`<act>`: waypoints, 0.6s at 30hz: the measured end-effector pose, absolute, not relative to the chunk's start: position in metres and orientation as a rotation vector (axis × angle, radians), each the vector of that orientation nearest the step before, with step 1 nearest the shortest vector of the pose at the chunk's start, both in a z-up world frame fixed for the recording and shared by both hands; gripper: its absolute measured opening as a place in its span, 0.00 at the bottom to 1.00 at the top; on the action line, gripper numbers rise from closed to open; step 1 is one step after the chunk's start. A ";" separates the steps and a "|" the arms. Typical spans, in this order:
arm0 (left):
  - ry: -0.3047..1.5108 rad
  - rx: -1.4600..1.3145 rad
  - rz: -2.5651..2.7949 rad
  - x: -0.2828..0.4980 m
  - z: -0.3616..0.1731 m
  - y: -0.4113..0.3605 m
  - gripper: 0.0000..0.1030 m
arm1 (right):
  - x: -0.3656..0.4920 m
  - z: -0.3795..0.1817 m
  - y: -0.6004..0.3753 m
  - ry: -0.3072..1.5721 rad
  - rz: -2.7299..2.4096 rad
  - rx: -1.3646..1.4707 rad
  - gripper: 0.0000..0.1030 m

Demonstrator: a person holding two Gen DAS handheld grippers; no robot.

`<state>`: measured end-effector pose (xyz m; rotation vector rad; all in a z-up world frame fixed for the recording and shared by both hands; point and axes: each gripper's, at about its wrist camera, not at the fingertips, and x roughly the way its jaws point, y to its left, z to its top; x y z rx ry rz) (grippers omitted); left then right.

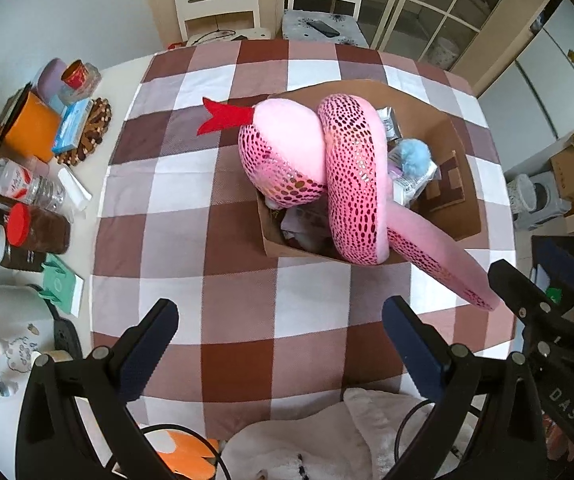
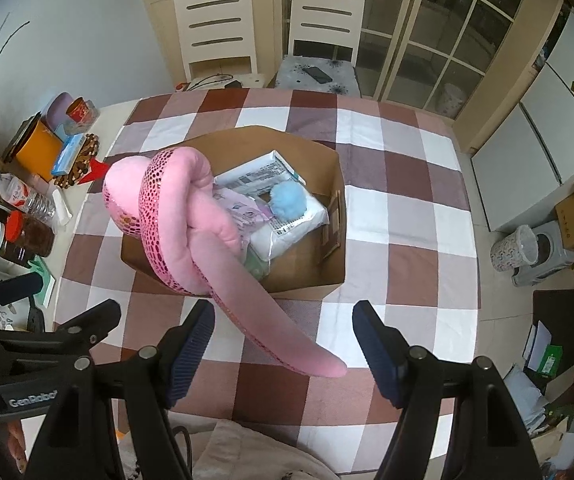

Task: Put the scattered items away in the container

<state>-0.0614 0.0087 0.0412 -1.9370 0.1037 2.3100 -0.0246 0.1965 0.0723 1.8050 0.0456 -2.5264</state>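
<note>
A pink plush snake [image 1: 351, 176] with a red tongue lies coiled over the near-left rim of the brown cardboard box [image 1: 467, 216]. Its tail hangs out over the checked tablecloth. In the right wrist view the snake [image 2: 167, 216] drapes over the box [image 2: 327, 276], which holds white packets and a blue pompom [image 2: 287, 198]. My left gripper [image 1: 279, 344] is open and empty, low over the cloth in front of the box. My right gripper [image 2: 283, 344] is open and empty, with the tail tip [image 2: 319, 364] lying between its fingers.
Bottles, jars, an orange box [image 1: 31, 128] and a green packet crowd the table's left edge. Two white chairs [image 2: 327, 20] stand behind the table. A white cloth [image 1: 327, 440] lies at the near edge. Cabinets and boxes stand to the right.
</note>
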 end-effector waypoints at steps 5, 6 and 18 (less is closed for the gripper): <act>0.104 -1.942 2.302 -0.066 0.038 0.013 1.00 | -0.027 0.072 0.201 0.042 -2.540 1.804 0.71; 0.097 -1.940 2.297 -0.067 0.039 0.014 1.00 | -0.028 0.072 0.202 0.036 -2.542 1.807 0.71; 0.032 -1.794 2.295 -0.068 0.054 0.026 1.00 | -0.033 0.062 0.218 0.026 -2.544 1.865 0.71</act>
